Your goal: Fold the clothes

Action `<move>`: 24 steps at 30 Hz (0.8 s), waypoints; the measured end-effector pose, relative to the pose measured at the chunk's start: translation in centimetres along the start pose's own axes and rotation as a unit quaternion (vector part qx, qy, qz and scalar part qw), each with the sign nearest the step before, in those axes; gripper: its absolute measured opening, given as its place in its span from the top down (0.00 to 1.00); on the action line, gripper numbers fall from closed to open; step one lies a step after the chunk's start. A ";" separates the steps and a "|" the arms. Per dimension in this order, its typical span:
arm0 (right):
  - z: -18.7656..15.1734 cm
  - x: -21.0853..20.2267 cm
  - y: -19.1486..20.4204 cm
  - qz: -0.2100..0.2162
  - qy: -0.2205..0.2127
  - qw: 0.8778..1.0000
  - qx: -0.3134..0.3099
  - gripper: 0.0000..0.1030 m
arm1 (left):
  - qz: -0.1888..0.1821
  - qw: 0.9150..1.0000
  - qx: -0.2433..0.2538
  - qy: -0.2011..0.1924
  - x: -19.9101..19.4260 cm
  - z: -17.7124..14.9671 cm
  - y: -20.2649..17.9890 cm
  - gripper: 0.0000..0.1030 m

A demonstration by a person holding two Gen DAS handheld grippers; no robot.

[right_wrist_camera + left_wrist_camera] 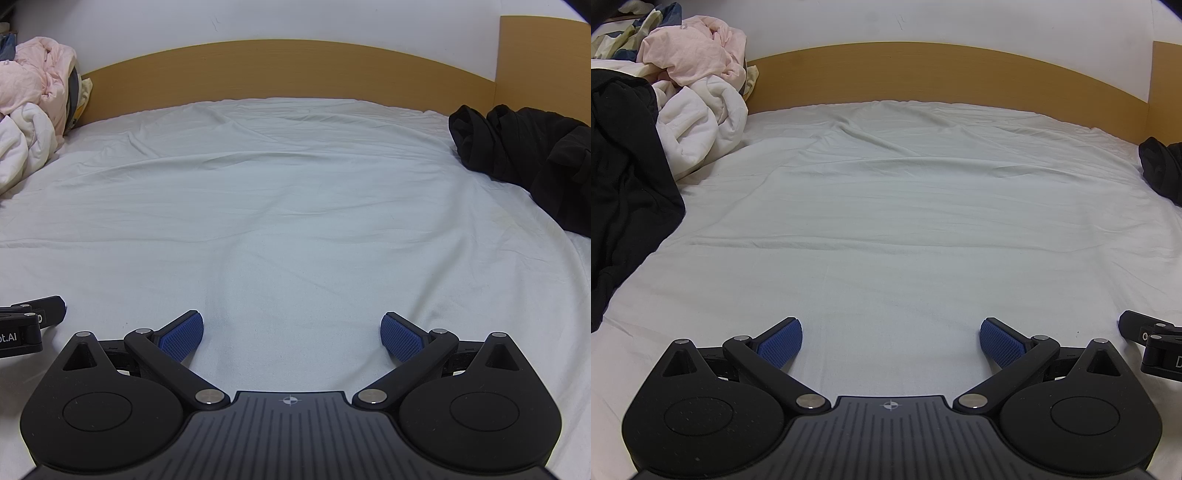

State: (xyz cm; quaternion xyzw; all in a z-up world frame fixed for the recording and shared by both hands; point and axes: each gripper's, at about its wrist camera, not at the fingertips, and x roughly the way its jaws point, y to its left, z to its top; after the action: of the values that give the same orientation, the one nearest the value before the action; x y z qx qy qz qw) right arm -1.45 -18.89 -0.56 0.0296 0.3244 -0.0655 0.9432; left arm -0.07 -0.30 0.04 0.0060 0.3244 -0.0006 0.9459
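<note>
Currently left gripper [891, 341] and right gripper [291, 334] sit side by side, jaws wide apart, nothing between. White sheet [295, 206] ahead; black garment [532, 155] far right of right jaws, clothes pile [698, 85] far left of left jaws.

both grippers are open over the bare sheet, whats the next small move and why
Probably swing the right gripper toward the black garment bunched at the right of the bed sheet. Both it and the left gripper are open and hold nothing, and no clothing lies between them, so a piece must be fetched before folding.
</note>
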 end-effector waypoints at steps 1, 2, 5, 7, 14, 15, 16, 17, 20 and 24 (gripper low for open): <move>0.0 0.0 0.0 0.000 0.000 1.000 0.000 0.00 | 0.000 1.000 0.000 0.000 0.0 0.0 0.0 0.00; 0.0 0.0 0.0 0.000 0.000 1.000 0.000 0.00 | 0.000 1.000 0.000 0.000 0.0 0.0 0.0 0.00; 0.0 0.0 -0.1 0.000 0.000 1.000 0.000 0.00 | 0.000 1.000 0.000 0.000 0.0 0.0 0.0 0.00; 0.0 -0.1 -0.2 0.000 0.000 1.000 0.000 0.00 | 0.000 1.000 0.000 0.000 0.0 0.0 0.0 0.00; -0.2 -0.3 -0.3 0.000 0.000 1.000 0.000 0.00 | 0.000 1.000 0.000 0.000 0.0 0.0 0.0 0.00; -0.2 -0.3 -0.3 0.000 0.000 1.000 0.000 0.00 | 0.000 1.000 0.000 0.000 0.0 0.0 0.0 0.00; -0.2 -0.3 -0.3 0.000 0.000 1.000 0.000 0.00 | 0.000 1.000 0.000 0.000 0.0 0.0 0.0 0.00; -0.2 -0.4 -0.2 0.000 0.000 1.000 0.000 0.00 | 0.000 1.000 0.000 0.000 0.0 0.0 0.0 0.00; -0.3 -0.5 -0.2 0.000 0.000 1.000 0.000 0.00 | 0.000 1.000 0.000 0.000 0.0 0.0 0.0 0.00; -0.3 -0.5 -0.3 0.000 0.000 1.000 0.000 0.00 | 0.000 1.000 0.000 0.000 0.0 0.0 0.0 0.00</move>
State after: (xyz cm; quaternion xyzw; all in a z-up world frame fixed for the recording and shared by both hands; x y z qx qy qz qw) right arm -2.12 -19.13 -0.48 0.0295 0.3243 -0.0655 0.9432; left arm -0.04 -0.25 0.01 0.0063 0.3243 -0.0004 0.9459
